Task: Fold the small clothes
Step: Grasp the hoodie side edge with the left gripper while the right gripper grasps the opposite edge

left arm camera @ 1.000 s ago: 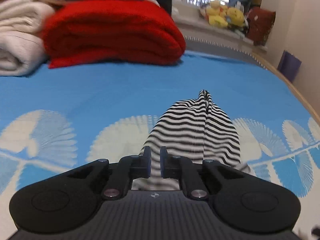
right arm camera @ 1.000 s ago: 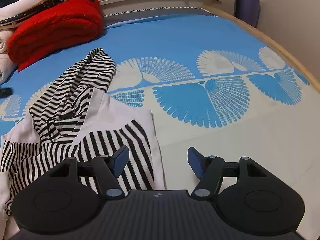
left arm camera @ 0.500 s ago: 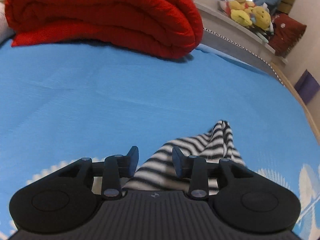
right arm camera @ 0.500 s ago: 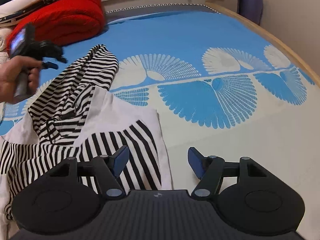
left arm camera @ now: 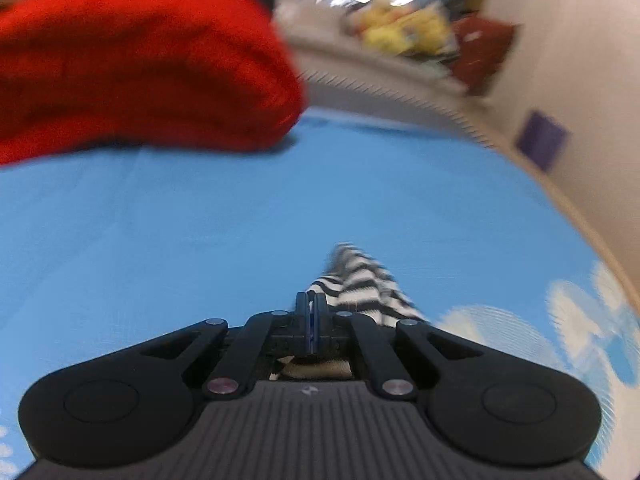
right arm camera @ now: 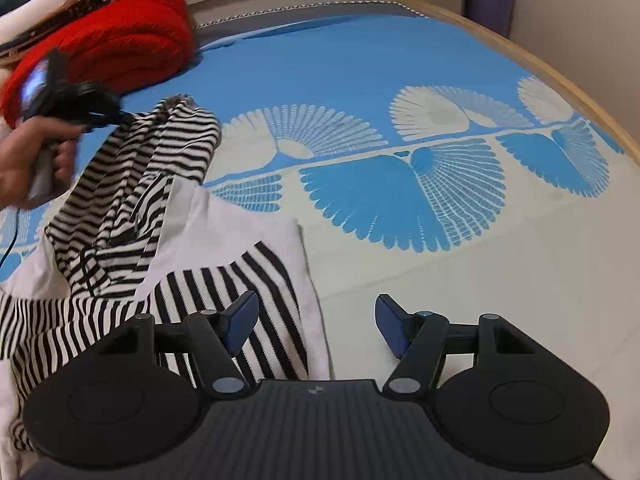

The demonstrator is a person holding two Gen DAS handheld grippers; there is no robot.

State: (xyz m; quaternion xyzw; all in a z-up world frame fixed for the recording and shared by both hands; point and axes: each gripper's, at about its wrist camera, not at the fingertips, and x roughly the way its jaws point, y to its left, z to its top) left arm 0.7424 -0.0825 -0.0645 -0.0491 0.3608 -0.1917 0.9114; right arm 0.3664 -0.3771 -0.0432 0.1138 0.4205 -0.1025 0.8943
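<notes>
**Left gripper pinches the striped sleeve**

The left gripper (left arm camera: 311, 307) is clamped on the end of the striped garment (right arm camera: 160, 216), which lies rumpled on the blue sheet (right arm camera: 360, 64) just in front of the red blanket (right arm camera: 120, 48). The right gripper (right arm camera: 316, 320) hangs over its white hem, jaws spread, holding nothing.

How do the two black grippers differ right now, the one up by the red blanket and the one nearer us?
The left gripper is shut, while the right gripper stands wide open. The left gripper is at the far sleeve of the striped garment; the right gripper hangs over that garment's near edge, holding nothing. Both have black bodies with blue pads.
</notes>
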